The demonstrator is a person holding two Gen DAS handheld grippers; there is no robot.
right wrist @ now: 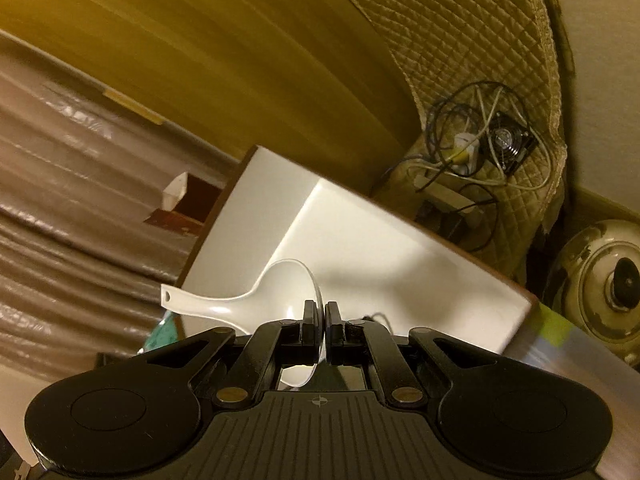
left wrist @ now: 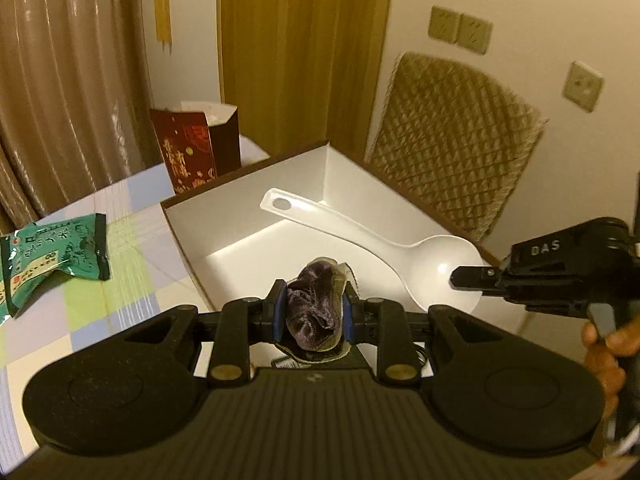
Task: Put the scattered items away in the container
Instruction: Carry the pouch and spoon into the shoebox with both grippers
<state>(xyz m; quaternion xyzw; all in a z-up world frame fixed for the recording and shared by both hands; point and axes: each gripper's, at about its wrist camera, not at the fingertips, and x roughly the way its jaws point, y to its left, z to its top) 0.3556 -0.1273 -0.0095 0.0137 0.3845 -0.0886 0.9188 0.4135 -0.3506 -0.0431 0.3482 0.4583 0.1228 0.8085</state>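
The left gripper point(left wrist: 314, 312) is pinching a bunched dark purple cloth point(left wrist: 316, 308) between its blue pads, and the cloth bulges out above and below the jaws. It hangs over the near edge of the white box point(left wrist: 224, 236), an open container with brown outer walls that sits on a checked tablecloth point(left wrist: 120, 256). The right gripper point(right wrist: 322, 328) is pressed together on the bowl of a white plastic rice spoon point(left wrist: 360, 232); in the left wrist view its black fingertip point(left wrist: 472, 278) lies on the bowl, and the handle with its hole reaches across the box toward the far corner. In the right wrist view the spoon point(right wrist: 248, 304) stands edge-on between the jaws with the handle pointing left, above the white inside of the box point(right wrist: 360, 248). Whether the spoon touches the box floor is hard to say from either view. A hand point(left wrist: 604, 344) shows at the right edge behind the right gripper. On the tablecloth left of the box lies a green snack packet point(left wrist: 52, 260), well apart from it. Behind the box stands a red paper bag point(left wrist: 192, 152). A quilted chair cover point(left wrist: 452, 140) rises beyond the box, with a tangle of cables point(right wrist: 472, 144) and a metal pot lid point(right wrist: 600, 280) beside it.
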